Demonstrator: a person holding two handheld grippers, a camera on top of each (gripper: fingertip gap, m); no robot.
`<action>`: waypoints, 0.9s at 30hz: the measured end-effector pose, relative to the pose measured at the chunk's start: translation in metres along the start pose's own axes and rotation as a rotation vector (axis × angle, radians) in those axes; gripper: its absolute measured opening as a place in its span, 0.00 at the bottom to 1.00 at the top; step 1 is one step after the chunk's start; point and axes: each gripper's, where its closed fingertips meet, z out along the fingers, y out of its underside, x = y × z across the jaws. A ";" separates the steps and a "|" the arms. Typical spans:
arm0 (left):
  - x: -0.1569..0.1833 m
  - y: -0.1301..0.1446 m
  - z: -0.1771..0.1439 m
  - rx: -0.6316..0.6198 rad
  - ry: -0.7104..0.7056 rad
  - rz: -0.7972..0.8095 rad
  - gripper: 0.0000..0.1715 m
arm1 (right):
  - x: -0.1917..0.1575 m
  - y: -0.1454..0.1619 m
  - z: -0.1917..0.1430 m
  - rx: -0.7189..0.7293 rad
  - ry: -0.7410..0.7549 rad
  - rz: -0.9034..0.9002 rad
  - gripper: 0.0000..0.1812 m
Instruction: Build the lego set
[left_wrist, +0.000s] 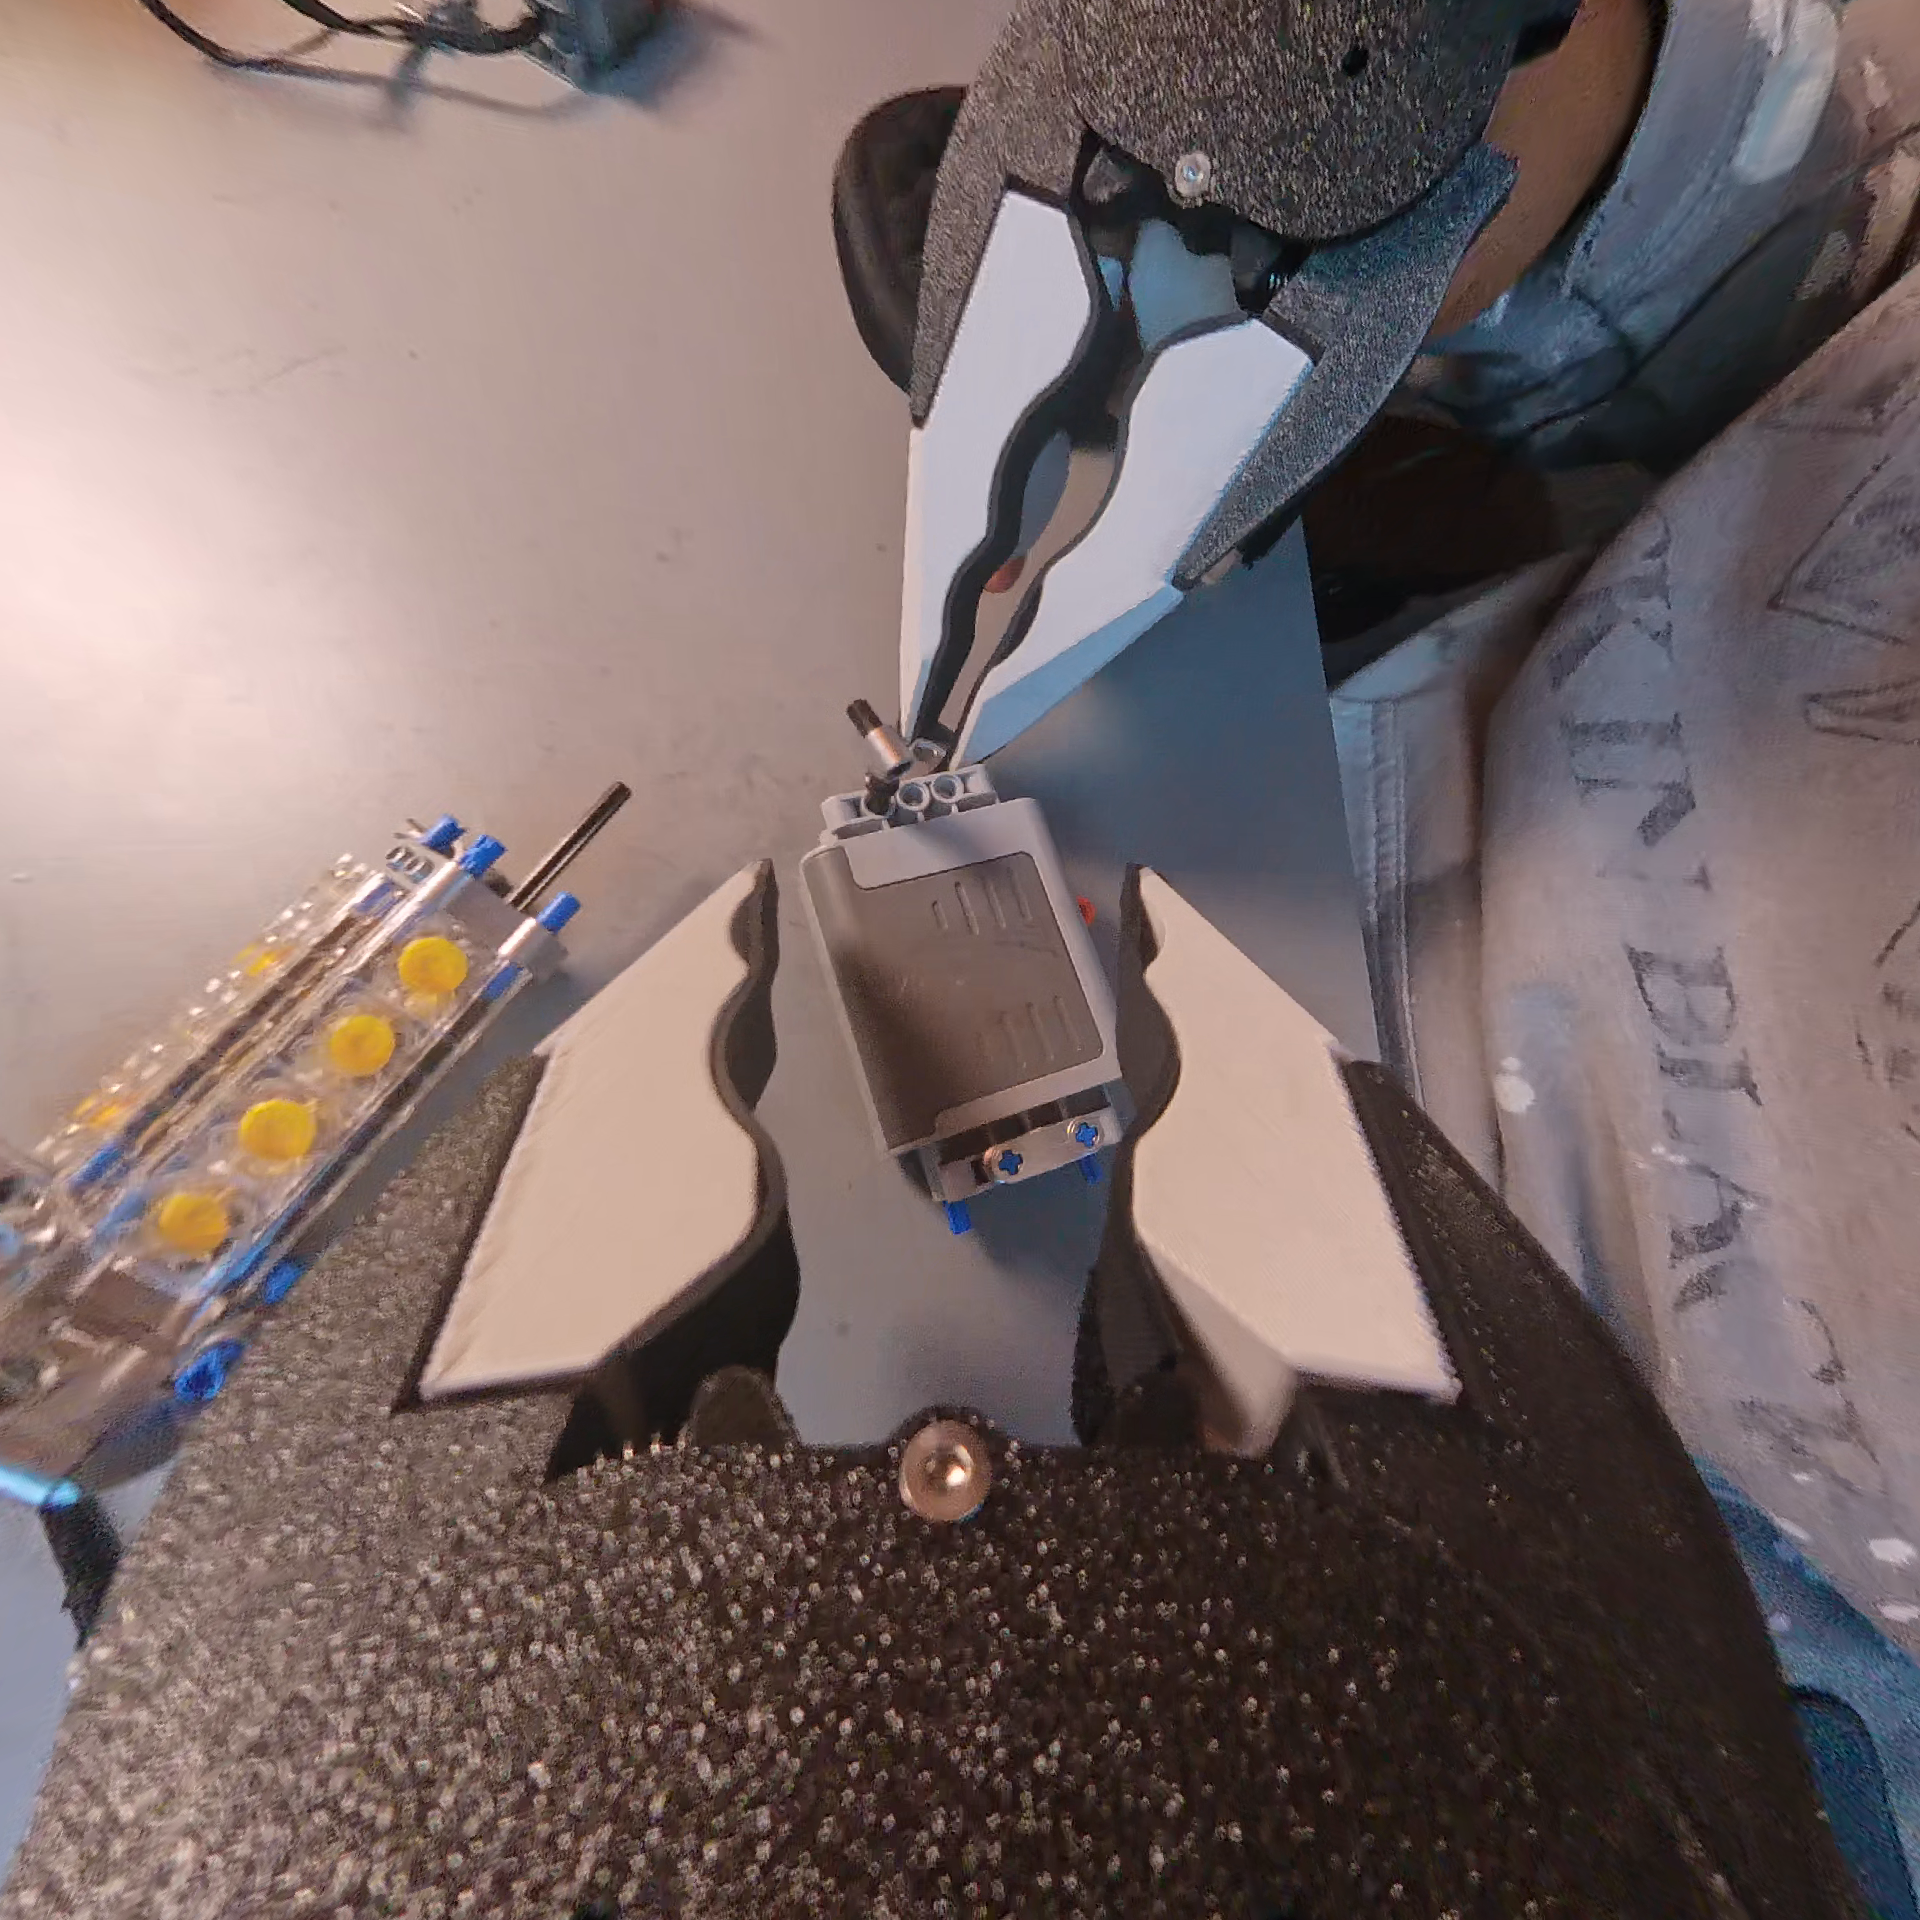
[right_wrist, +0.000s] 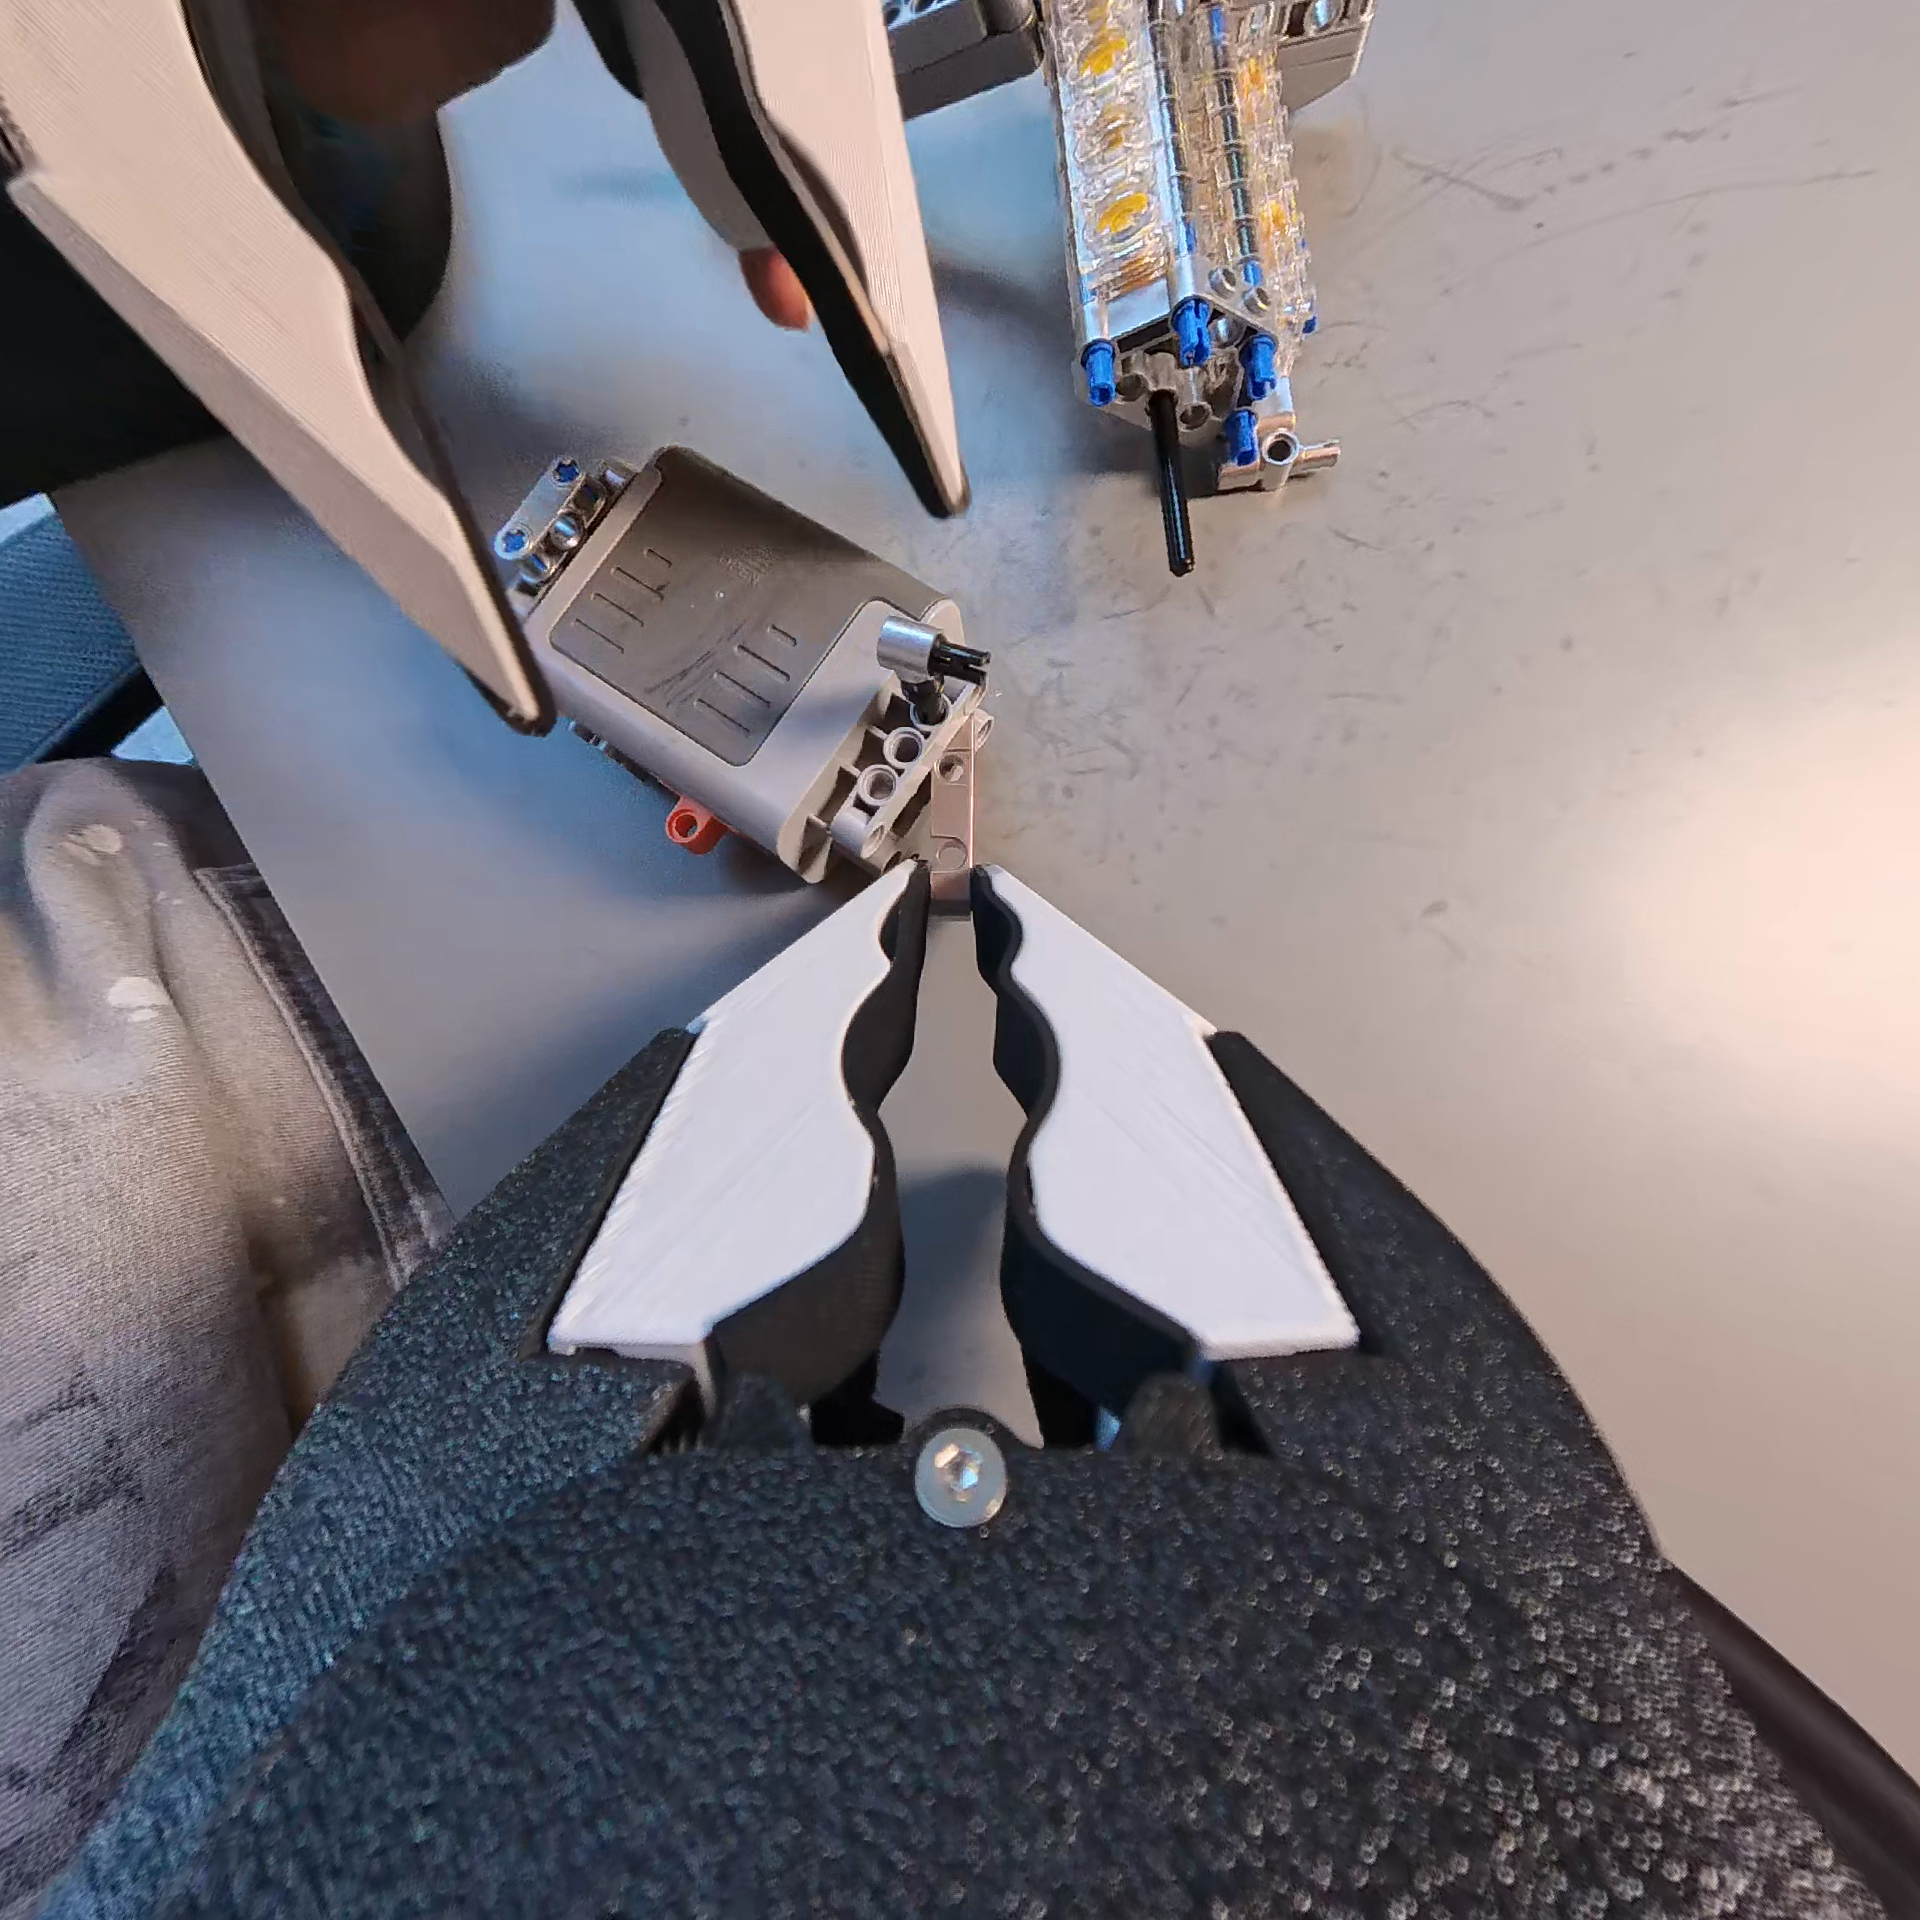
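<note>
Left gripper (left_wrist: 951, 935): jaws spread wide, released, one finger on each side of the grey motor block (left_wrist: 961, 997). It doesn't look like the pads are touching it; there's a gap on both sides.

Right gripper (right_wrist: 948, 881): pinched nearly closed on a small light-grey beam piece (right_wrist: 954, 816), which sits right at the holed end of the motor block. The fingertips clamp the near end of that little piece. In the left wrist view the right gripper comes in from the top, tips down at the same end of the block.

Motor block: lying flat on the pale table (right_wrist: 1507, 831), near the edge by the person's lap. Dark grey panel faces up, a short silver-and-black axle bit (right_wrist: 925, 649) sticks out of the holed end, an orange tab (right_wrist: 691, 826) pokes out of one side, and there are blue pins at the far end.

Clear brick assembly (right_wrist: 1184, 239): a long see-through build with yellow round bits inside, blue pins and a black axle poking out. It sits on the table well apart from the block, off to the left gripper's left.

Background: dark cables (left_wrist: 416, 42) at the far end of the table, pretty blurry.
</note>
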 end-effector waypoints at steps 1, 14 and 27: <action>0.003 0.002 0.004 -0.038 0.032 0.005 0.39 | 0.000 0.000 0.000 0.001 -0.008 0.008 0.04; 0.002 0.018 0.025 -0.083 -0.002 0.085 0.37 | -0.019 -0.006 0.007 0.031 -0.245 0.085 0.05; 0.005 0.029 0.007 -0.154 -0.088 0.093 0.42 | -0.016 -0.008 0.006 0.035 -0.308 0.184 0.00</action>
